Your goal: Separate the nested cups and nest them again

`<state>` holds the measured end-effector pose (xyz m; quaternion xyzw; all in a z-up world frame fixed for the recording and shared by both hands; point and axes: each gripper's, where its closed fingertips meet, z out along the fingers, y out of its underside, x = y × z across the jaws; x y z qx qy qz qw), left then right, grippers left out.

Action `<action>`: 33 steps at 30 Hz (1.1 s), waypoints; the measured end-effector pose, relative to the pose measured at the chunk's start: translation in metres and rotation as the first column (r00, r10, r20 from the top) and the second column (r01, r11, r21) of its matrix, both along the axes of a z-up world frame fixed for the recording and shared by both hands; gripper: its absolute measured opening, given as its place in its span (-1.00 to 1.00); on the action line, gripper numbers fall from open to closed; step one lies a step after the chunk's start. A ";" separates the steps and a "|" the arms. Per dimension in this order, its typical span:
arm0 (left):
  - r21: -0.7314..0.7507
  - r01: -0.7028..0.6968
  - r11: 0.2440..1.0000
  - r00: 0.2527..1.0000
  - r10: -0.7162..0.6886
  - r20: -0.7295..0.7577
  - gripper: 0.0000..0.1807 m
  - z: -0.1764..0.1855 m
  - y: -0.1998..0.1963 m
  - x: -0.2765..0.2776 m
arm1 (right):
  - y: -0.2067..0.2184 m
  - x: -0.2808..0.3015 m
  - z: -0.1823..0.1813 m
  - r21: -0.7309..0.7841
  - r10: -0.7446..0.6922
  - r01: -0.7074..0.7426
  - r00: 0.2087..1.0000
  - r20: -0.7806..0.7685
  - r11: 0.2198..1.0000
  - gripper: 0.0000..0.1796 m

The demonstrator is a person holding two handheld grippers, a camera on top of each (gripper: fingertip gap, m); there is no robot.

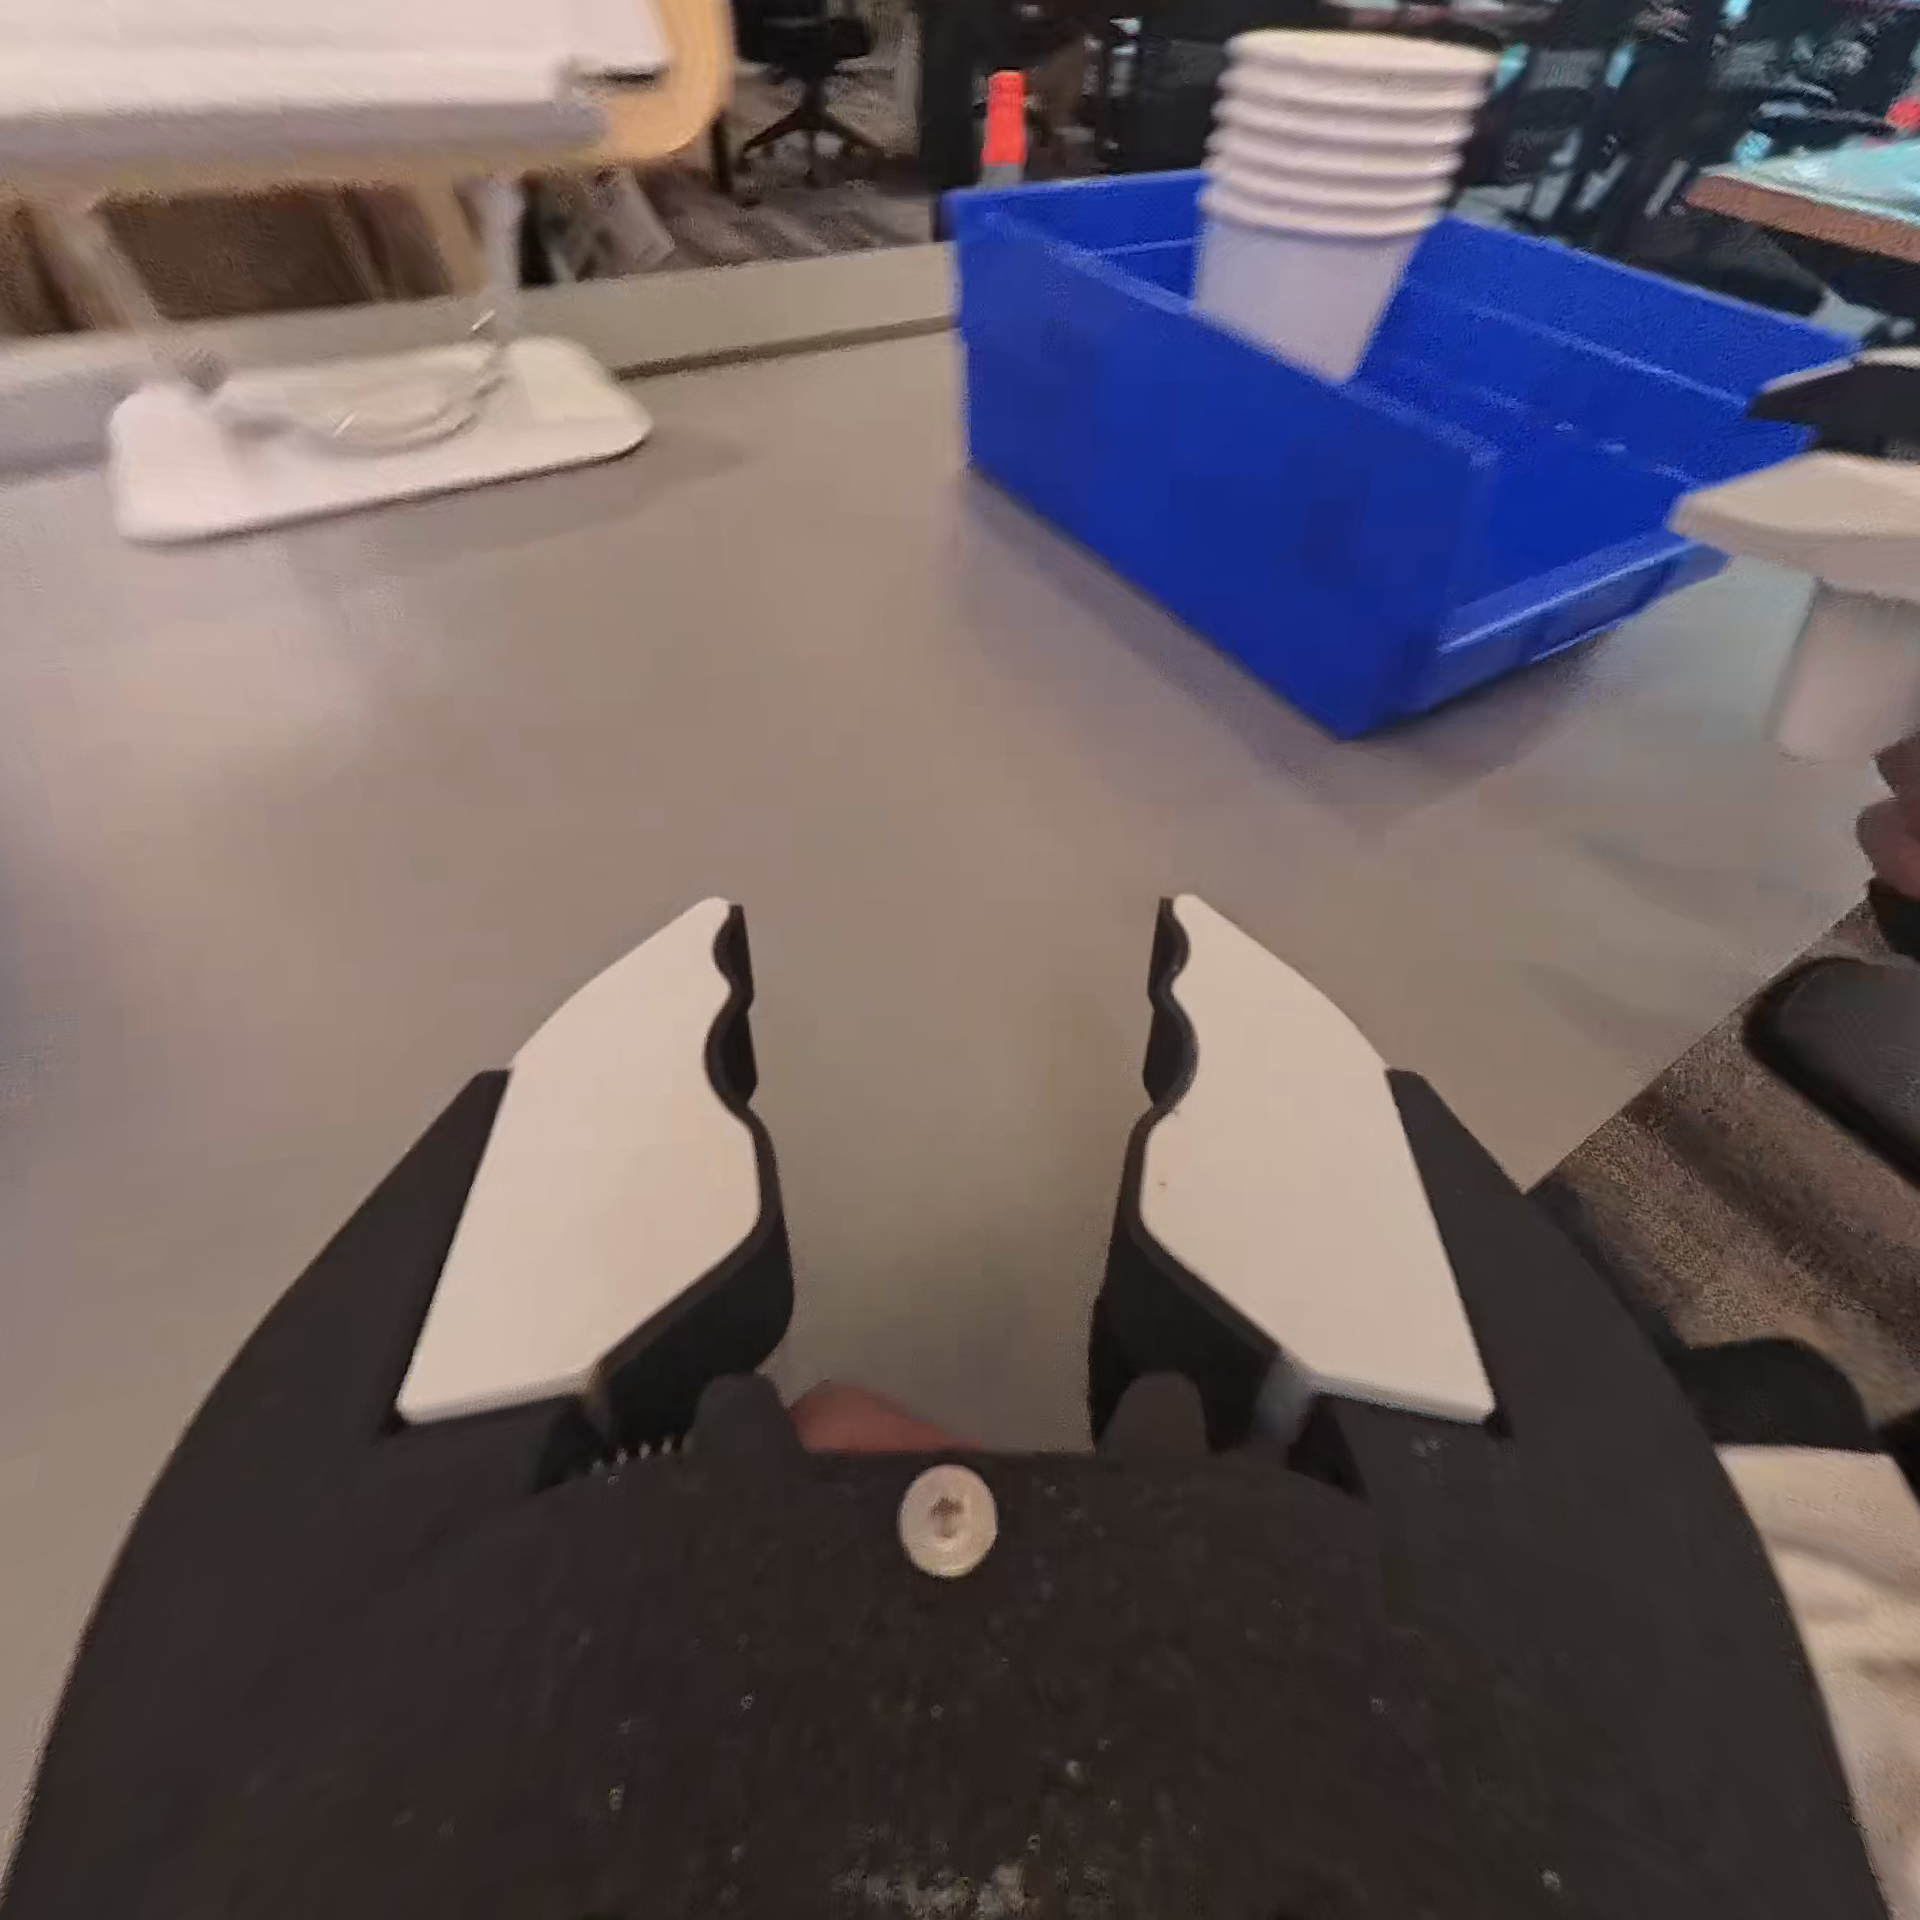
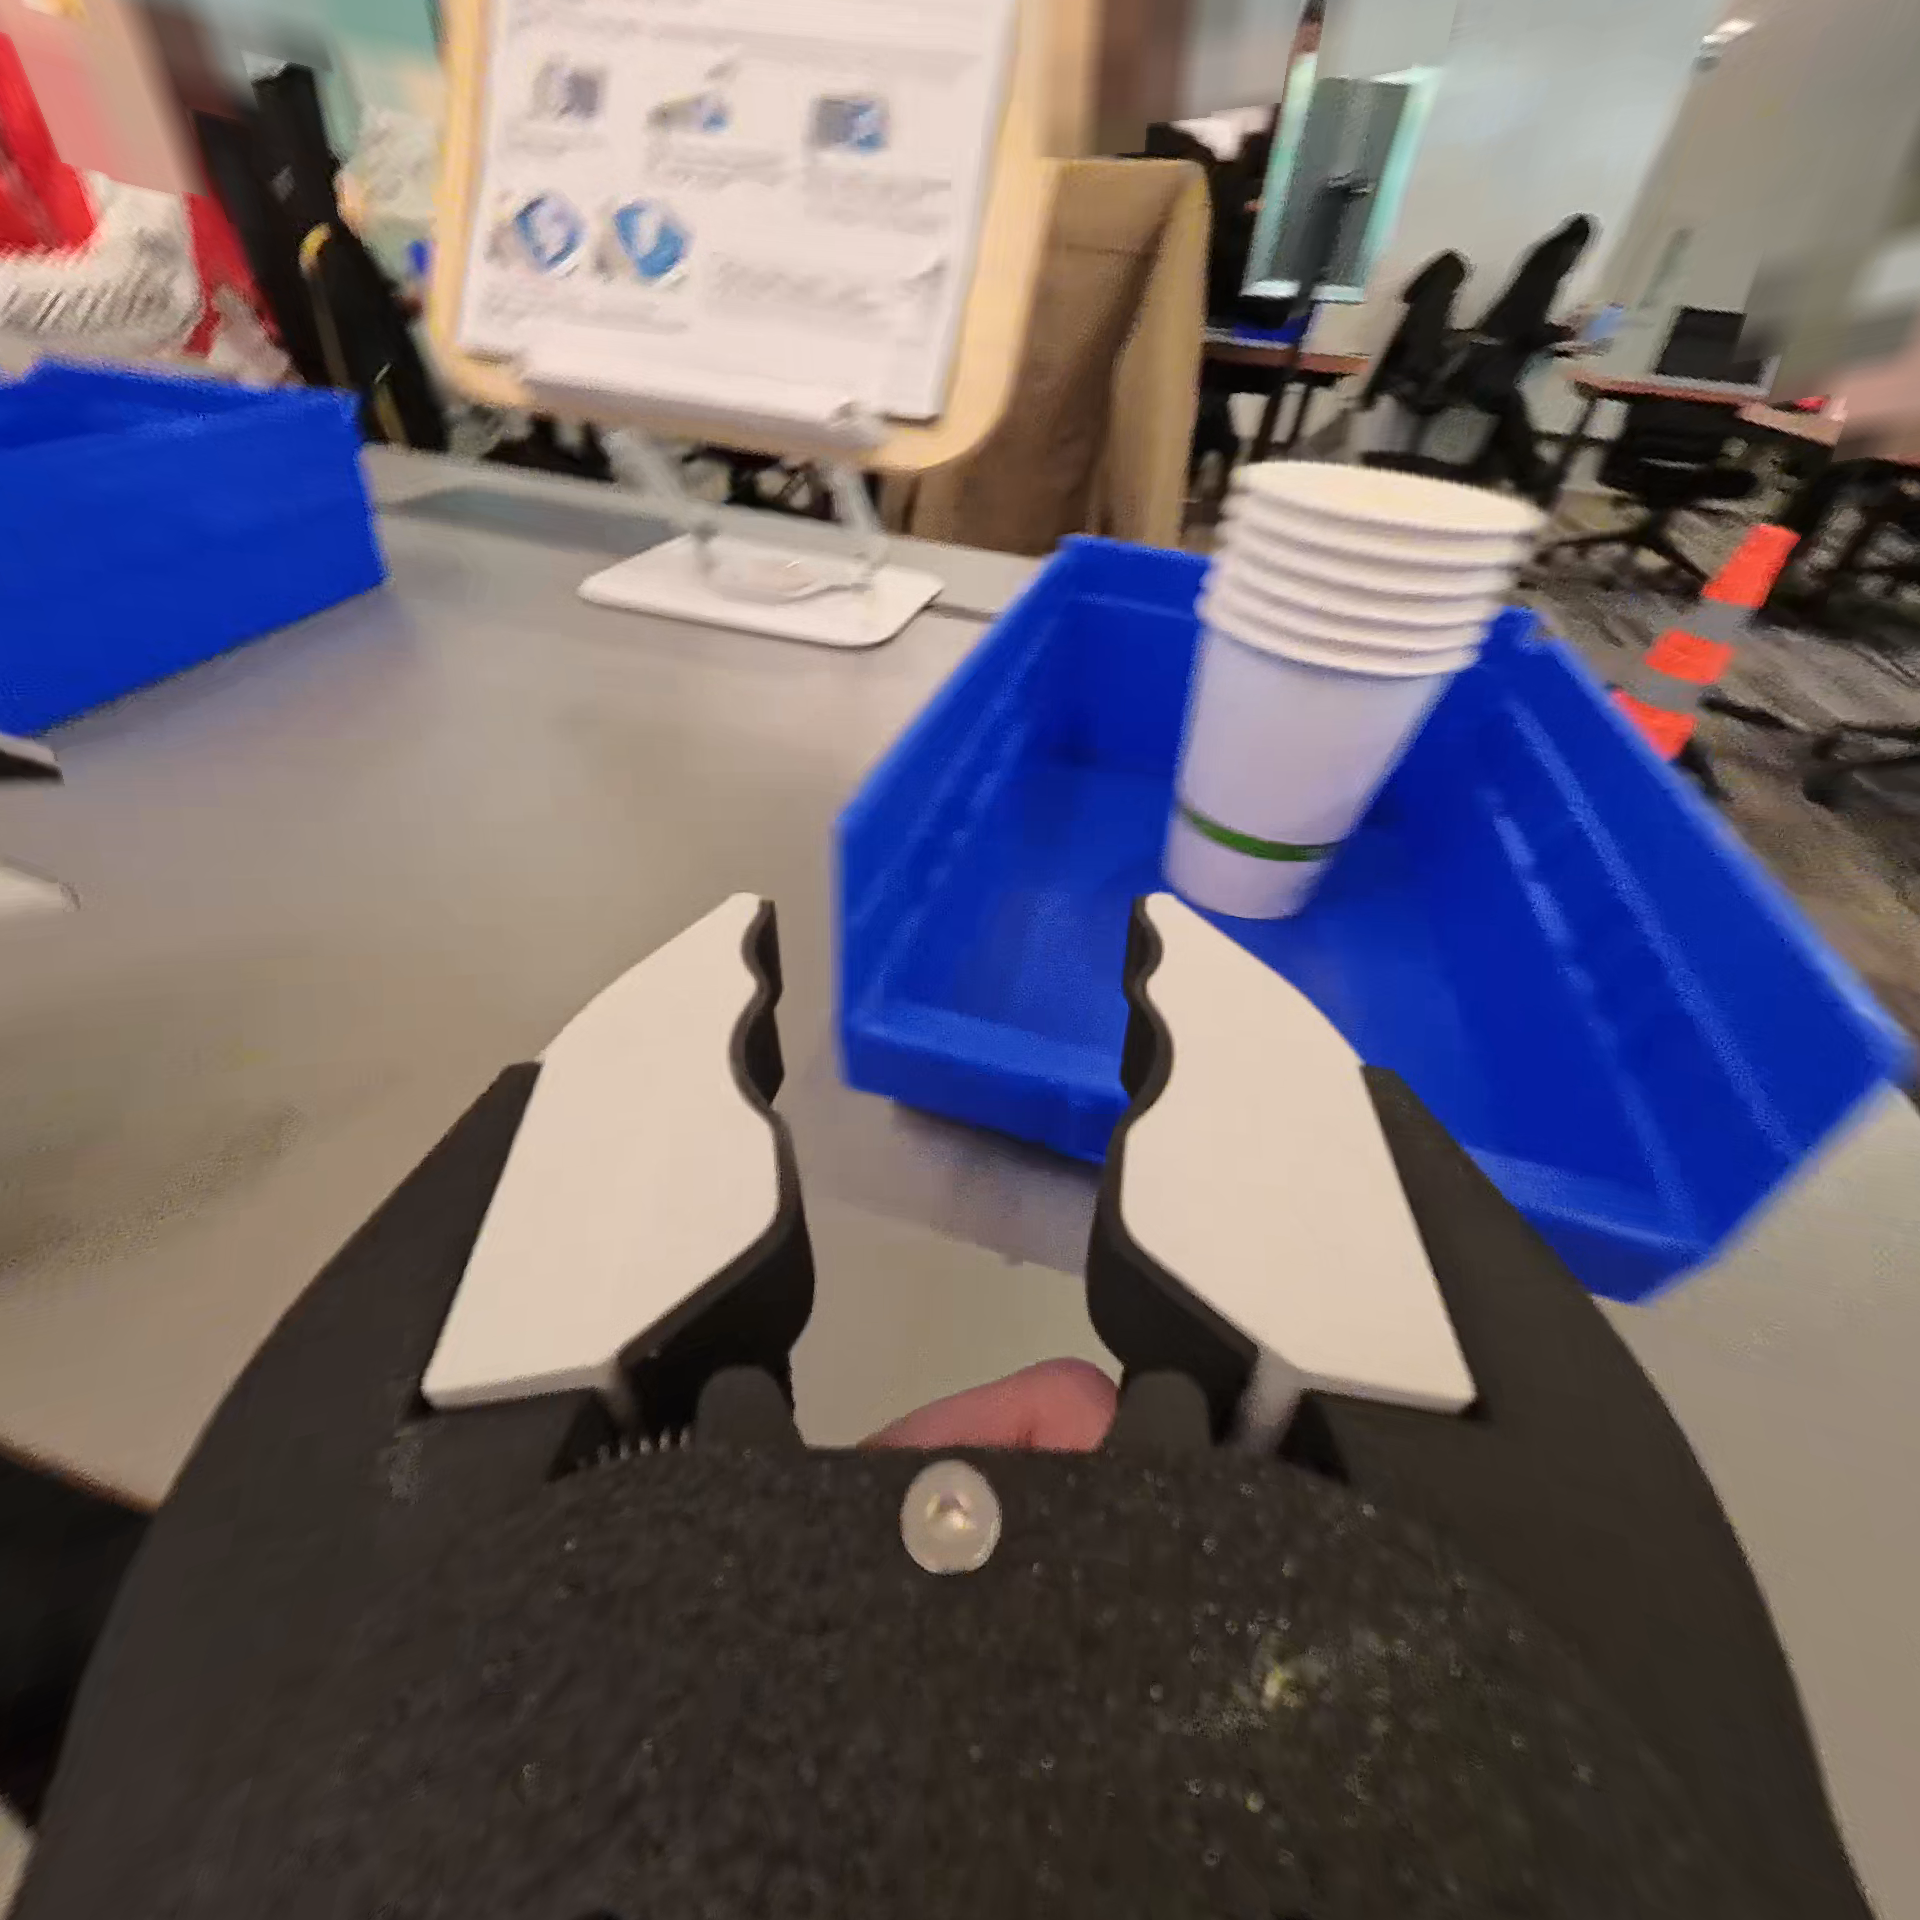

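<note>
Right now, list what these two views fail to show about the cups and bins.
- Cup stack count: motion blur smears the rims in both views.
- Stack's base, left wrist view: hidden behind the blue bin wall.
- Second blue bin: cut off by the right wrist view's left edge, its inside unseen.
- Printed sheet on the stand: blurred.

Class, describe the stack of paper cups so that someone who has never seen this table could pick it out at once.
Start at the grey table and find the blue bin nearest the right tool, the one with the low open front. Inside it stands the stack of white paper cups, leaning slightly. Its ribbed pile of rims and the green band near the base set it apart; nothing else shows in that bin.
</note>
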<state>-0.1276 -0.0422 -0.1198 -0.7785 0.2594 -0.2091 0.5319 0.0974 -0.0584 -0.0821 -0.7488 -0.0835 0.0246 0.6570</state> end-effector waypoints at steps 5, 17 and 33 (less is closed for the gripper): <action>0.049 0.138 0.989 0.990 -0.139 0.008 -0.19 0.021 0.015 0.153 | -0.002 0.104 0.011 0.005 -0.227 0.230 0.964 -0.139 0.973 -0.26; -0.030 -0.067 0.997 0.998 0.066 -0.021 -0.10 -0.012 0.075 0.246 | 0.057 0.191 -0.052 -0.263 -0.286 0.245 0.949 -0.131 0.933 -0.18; -0.060 -0.225 0.973 0.974 0.224 -0.014 -0.93 -0.008 0.077 0.210 | 0.050 0.168 -0.044 -0.224 -0.358 0.306 0.900 -0.251 0.925 -0.97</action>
